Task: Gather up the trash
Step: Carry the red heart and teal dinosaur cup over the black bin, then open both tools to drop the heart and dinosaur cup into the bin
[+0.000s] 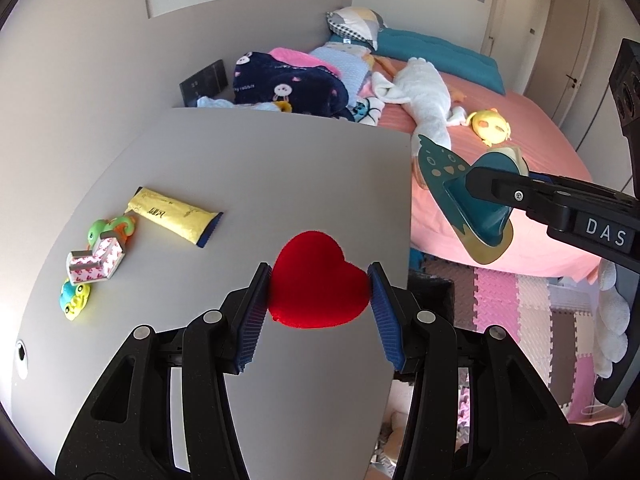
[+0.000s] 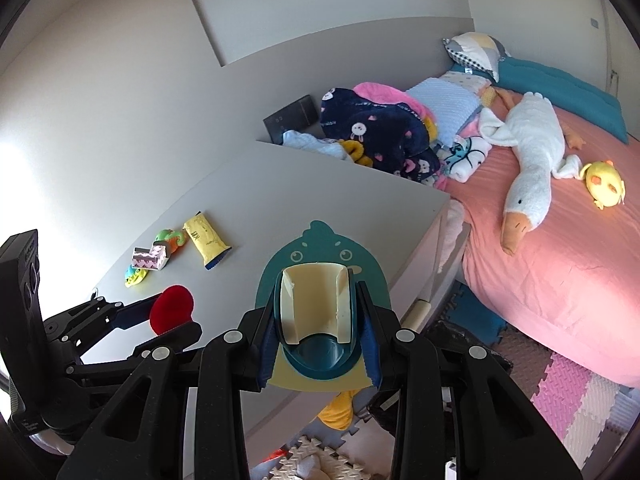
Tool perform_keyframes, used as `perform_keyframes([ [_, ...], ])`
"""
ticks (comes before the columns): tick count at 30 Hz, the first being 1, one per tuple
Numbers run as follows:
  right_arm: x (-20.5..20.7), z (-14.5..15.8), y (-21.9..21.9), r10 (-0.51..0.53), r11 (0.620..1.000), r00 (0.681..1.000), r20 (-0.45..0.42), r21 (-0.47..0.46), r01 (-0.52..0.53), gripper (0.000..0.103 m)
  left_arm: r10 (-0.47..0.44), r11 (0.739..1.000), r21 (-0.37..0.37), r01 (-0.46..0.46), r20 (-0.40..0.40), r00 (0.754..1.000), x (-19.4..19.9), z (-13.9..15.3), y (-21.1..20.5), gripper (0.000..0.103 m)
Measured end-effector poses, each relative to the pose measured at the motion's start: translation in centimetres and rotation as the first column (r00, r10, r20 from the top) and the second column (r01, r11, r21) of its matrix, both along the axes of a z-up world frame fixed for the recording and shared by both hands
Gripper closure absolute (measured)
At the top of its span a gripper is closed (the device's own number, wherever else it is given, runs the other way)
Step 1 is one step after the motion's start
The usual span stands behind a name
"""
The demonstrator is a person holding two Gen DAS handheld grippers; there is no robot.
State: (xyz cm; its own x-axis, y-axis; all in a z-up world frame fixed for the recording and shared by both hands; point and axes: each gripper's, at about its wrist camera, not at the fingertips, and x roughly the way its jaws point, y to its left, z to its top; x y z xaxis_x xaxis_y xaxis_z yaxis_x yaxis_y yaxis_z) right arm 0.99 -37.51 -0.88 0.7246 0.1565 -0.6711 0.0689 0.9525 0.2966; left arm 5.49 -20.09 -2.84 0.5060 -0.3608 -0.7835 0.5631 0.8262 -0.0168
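Note:
My left gripper [image 1: 319, 280] is shut on a red plush heart [image 1: 316, 284] just above the grey desk top [image 1: 260, 168]. It also shows in the right wrist view [image 2: 172, 309]. My right gripper [image 2: 318, 320] is shut on a teal bird-shaped dustpan [image 2: 320, 280], held beyond the desk's right edge; it appears in the left wrist view [image 1: 464, 200]. On the desk's left lie a yellow snack wrapper [image 1: 174, 216], a pink-and-white small carton [image 1: 94, 266] and green and orange toys [image 1: 74, 298].
A bed with a pink sheet [image 2: 560, 280] lies to the right, holding a white plush goose [image 2: 528, 152], a yellow plush chick [image 2: 604, 184], blankets and pillows. Foam floor mats [image 1: 520, 308] lie below. A wall runs along the desk's left.

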Motion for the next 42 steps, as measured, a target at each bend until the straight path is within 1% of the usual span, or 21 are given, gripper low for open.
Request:
perform_keyframes([
  [10,-2.4,-0.3,-4.6,-0.092,0.996,0.996,0.006,0.002,0.092,0.067,-0.1,0.995,0.0,0.1,0.009,0.995,-1.2,0.3,-5.7,0.055],
  [20,-5.7,-0.7,-9.9,-0.186,0.982,0.983,0.002,-0.012,0.186,0.067,-0.199,0.98,-0.012,0.199,0.01,0.98,-3.4,0.3,-11.8,0.055],
  [29,-7.9,-1.5,-14.2,-0.258,0.966,0.966,-0.021,-0.021,0.257,0.067,-0.266,0.964,-0.008,0.266,-0.015,0.964,-5.0,-0.5,-16.4,0.055],
  [33,-8.2,-1.8,-15.8,-0.281,0.96,0.959,-0.031,-0.024,0.28,0.067,-0.287,0.958,-0.008,0.287,-0.046,0.957,-5.3,-1.0,-17.6,0.054],
  [34,-8.1,-1.8,-16.1,-0.282,0.959,0.959,-0.034,-0.032,0.28,0.066,-0.29,0.957,-0.003,0.29,-0.058,0.955,-5.3,-1.1,-17.9,0.047],
  [35,-8.0,-1.8,-16.4,-0.282,0.959,0.959,-0.039,-0.045,0.28,0.061,-0.287,0.958,0.001,0.288,-0.066,0.956,-5.2,-1.2,-18.1,0.026],
  [36,-7.9,-1.7,-16.6,-0.294,0.954,0.955,-0.04,-0.067,0.291,0.047,-0.282,0.959,0.003,0.283,-0.072,0.957,-5.2,-1.3,-18.3,0.017],
  [37,-7.9,-1.4,-16.9,-0.313,0.947,0.949,-0.031,-0.086,0.31,0.039,-0.28,0.96,-0.002,0.28,-0.07,0.958,-5.2,-1.2,-18.4,0.013],
  [38,-8.0,-1.1,-17.2,-0.34,0.936,0.94,-0.007,-0.104,0.337,0.034,-0.282,0.959,-0.004,0.282,-0.07,0.957,-5.2,-1.2,-18.5,0.013],
  [39,-8.1,-0.8,-17.5,-0.35,0.931,0.937,0.009,-0.109,0.349,0.034,-0.282,0.959,-0.002,0.282,-0.07,0.957,-5.1,-1.2,-18.6,0.013],
  [42,-8.2,-0.7,-18.2,-0.357,0.929,0.934,0.017,-0.101,0.357,0.034,-0.271,0.962,0.01,0.272,-0.058,0.961,-5.0,-1.1,-18.7,0.013],
])
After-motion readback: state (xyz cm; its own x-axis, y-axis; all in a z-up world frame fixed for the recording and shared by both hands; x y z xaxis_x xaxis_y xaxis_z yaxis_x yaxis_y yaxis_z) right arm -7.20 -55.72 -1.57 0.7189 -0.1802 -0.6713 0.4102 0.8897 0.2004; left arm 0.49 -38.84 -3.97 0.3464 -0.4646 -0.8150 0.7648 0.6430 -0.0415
